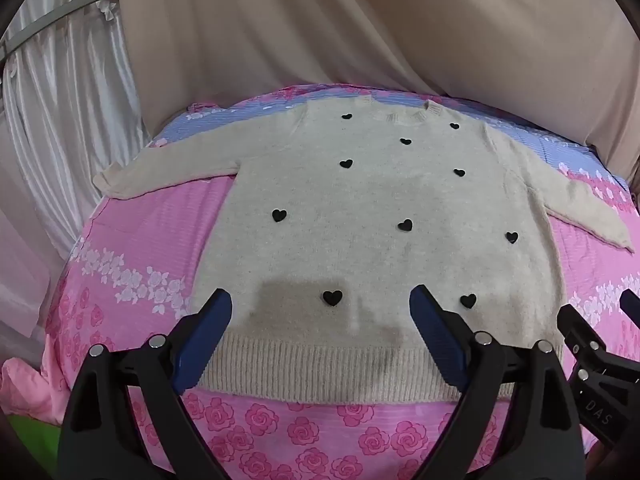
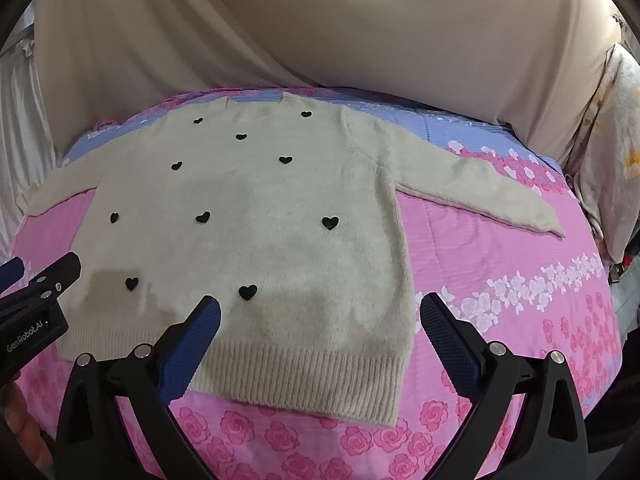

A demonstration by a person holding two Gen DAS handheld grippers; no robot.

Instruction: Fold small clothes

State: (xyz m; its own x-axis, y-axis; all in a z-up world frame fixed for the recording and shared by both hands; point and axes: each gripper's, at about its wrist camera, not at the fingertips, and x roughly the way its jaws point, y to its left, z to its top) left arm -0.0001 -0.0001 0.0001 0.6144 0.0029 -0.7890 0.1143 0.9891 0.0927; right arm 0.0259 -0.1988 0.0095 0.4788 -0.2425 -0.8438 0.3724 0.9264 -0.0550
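Note:
A cream fuzzy sweater (image 1: 372, 208) (image 2: 256, 216) with small black hearts lies flat, front up, on a pink rose-print bedspread (image 1: 132, 240) (image 2: 500, 264). Both sleeves are spread out to the sides, and the ribbed hem is nearest me. My left gripper (image 1: 322, 304) hovers open above the hem's left half, with nothing between its blue pads. My right gripper (image 2: 320, 308) hovers open over the hem's right corner, also with nothing in it. Each gripper's body shows at the edge of the other's view.
Beige draped cloth (image 1: 360, 40) hangs behind the bed, with white satin curtains (image 1: 60, 100) at the left. A floral pillow or bundle (image 2: 612, 140) sits at the bed's right. A pink cloth (image 1: 24, 384) hangs off the left edge.

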